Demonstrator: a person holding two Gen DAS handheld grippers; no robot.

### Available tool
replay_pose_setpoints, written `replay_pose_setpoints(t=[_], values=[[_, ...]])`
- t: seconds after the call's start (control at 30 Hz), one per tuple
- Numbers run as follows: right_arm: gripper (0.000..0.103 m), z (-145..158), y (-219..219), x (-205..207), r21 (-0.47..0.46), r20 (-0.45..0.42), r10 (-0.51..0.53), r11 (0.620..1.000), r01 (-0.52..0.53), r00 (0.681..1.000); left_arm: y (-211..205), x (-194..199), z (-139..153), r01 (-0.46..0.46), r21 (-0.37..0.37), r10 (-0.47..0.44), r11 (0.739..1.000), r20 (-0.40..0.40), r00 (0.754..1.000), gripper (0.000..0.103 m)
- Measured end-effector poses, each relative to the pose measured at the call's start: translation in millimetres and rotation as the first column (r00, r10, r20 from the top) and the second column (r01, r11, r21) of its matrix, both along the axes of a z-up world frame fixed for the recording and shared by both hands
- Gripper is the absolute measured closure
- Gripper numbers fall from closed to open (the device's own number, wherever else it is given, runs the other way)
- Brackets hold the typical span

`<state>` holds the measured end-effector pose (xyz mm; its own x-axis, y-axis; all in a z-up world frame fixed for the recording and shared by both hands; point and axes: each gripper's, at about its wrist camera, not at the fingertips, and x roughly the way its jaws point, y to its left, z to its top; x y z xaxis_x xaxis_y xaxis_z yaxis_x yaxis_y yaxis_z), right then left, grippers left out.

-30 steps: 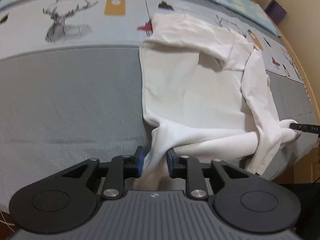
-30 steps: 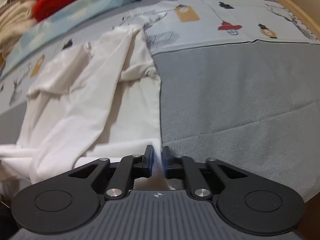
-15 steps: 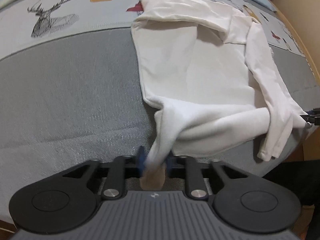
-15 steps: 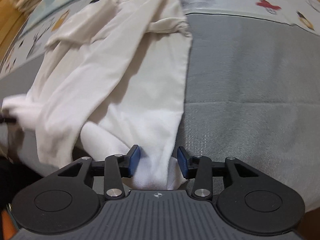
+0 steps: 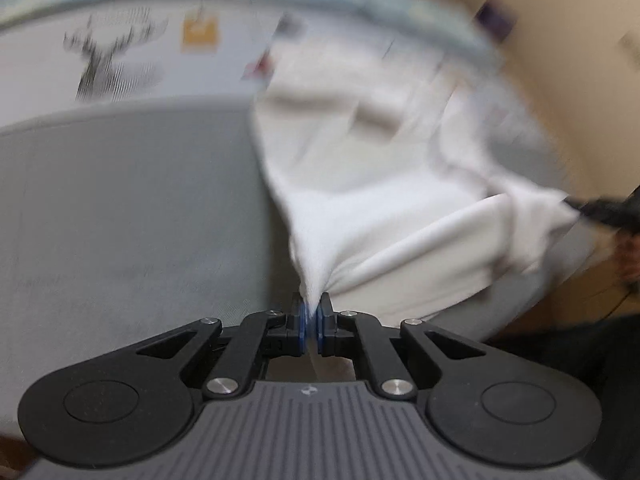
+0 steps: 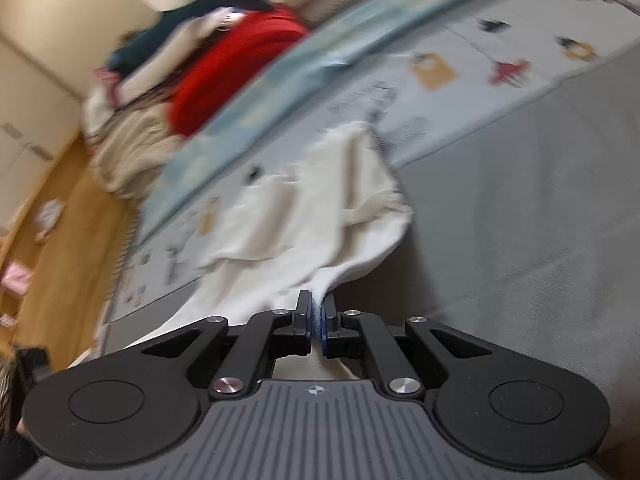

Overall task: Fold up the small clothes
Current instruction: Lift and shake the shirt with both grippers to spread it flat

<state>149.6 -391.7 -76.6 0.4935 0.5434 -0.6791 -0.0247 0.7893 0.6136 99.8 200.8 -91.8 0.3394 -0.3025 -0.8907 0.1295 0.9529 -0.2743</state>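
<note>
A small white shirt [image 5: 360,168] lies on the grey part of a bedspread [image 5: 120,208], with its near hem lifted. My left gripper [image 5: 311,312] is shut on one bottom corner of the white shirt, which bunches up from the jaws. My right gripper [image 6: 316,316] is shut on the other bottom corner of the shirt [image 6: 320,216]. The right gripper's tip [image 5: 600,210] shows in the left wrist view at the far right, pinching the cloth. Both views are blurred by motion.
The bedspread has a printed band with a deer and tags [image 5: 112,64] beyond the shirt. A pile of clothes with a red garment [image 6: 236,64] lies at the back. A wooden floor [image 6: 64,216] lies to the left of the bed.
Both grippers have closed tight on the shirt's bottom corners and lifted the hem off the bed. The right gripper, open half a second ago, is now shut. Both cameras have swung quickly.
</note>
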Motion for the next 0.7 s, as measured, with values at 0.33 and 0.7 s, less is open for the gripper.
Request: replay_pose_setpoints(t=[0.33, 0.7], values=[[0.067, -56.8, 53.5, 1.6, -0.37, -0.253, 0.133, 0.902, -0.223, 0.958, -22.4, 20.7, -30.6, 0.051, 0.072, -0.043, 0.996, -0.105, 0.994, 0.079], [0.061, -61.9, 84.6, -11.2, -0.408, -0.248, 0.351, 0.808, -0.426, 0.903, -40.6, 9.6, -60.2, 0.188, 0.18, -0.157, 0.966, -0.17, 0.973, 0.089]])
